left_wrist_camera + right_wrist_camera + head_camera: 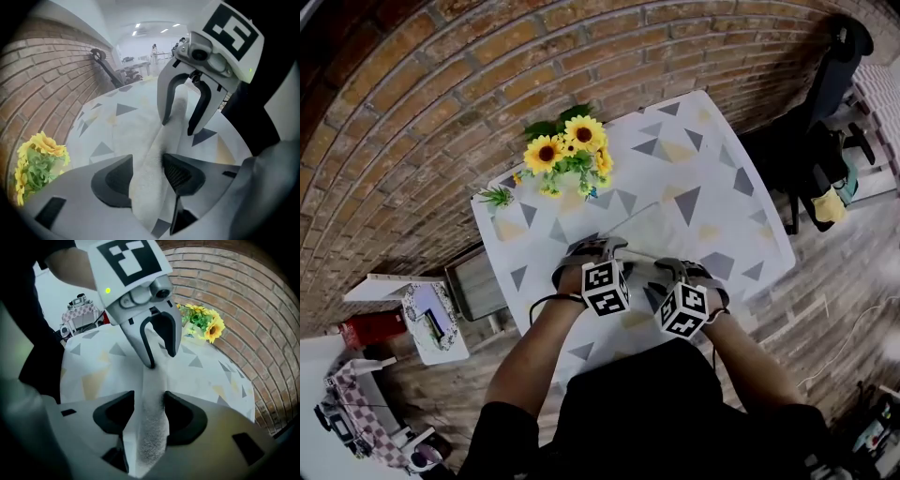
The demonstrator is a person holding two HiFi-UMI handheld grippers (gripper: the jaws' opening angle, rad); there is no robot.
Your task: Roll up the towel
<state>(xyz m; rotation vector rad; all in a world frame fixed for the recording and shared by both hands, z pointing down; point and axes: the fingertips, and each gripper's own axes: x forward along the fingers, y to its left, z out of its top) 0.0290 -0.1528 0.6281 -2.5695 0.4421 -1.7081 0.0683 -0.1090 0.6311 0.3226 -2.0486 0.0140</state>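
A pale towel [643, 231] lies on the table with the triangle-patterned cloth [727, 178], and its near edge is gathered into a raised roll. Both grippers point steeply down at that roll, side by side at the table's near edge. The left gripper [587, 251] straddles one end. In the left gripper view the roll [165, 133] runs between its jaws [147, 176], filling the gap without being squeezed. The right gripper [697, 272] straddles the other end, where the roll [153, 380] also fills the gap in its jaws [149, 416]. Each gripper sees the other [183, 117] [161, 350] astride the same roll.
A bunch of sunflowers [568, 150] stands at the table's far left corner, against a brick wall [441, 84]. A dark scooter-like frame [825, 94] leans at the right. Low boxes and a small stand [431, 319] sit on the floor at the left.
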